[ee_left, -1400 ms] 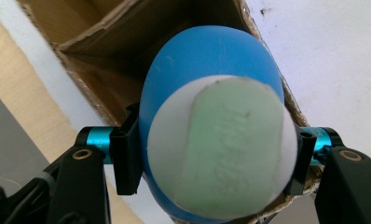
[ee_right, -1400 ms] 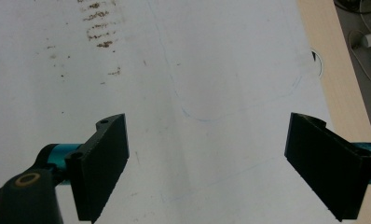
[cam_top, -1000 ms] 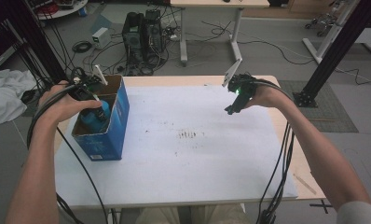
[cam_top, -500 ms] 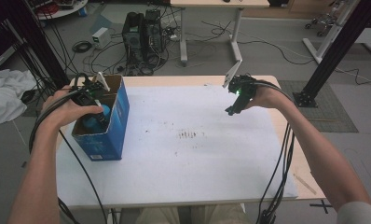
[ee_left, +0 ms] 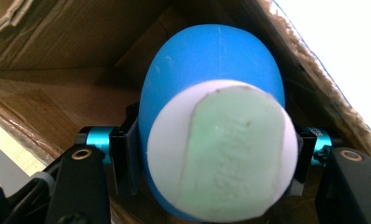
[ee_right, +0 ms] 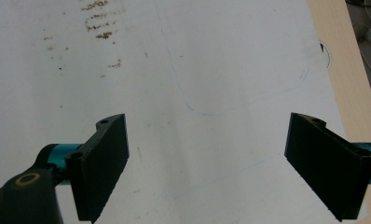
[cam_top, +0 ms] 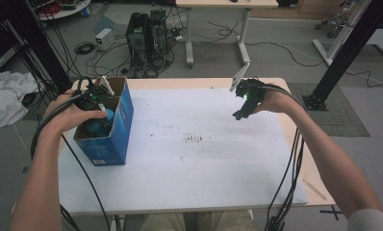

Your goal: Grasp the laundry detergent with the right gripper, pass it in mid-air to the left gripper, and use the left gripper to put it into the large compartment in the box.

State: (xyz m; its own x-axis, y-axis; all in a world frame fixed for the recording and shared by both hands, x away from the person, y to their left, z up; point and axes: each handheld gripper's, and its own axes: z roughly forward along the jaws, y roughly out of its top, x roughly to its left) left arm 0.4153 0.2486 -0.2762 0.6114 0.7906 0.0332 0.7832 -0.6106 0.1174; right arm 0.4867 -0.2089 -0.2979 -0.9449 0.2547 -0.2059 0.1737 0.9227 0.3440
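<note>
Our left gripper (cam_top: pixel 99 98) and right gripper (cam_top: pixel 246 96) are black, with flat black jaws, cyan collars, brass-coloured screws and trailing black cables.

A smooth blue egg-shaped toy (ee_left: pixel 211 121) sits down inside an open blue cardboard box (cam_top: pixel 124 120). Its flat end is white with a pale green patch that has raised letters on it. That end faces up toward the opening. The box is brown inside and stands upright near the left edge of the white table.
</note>
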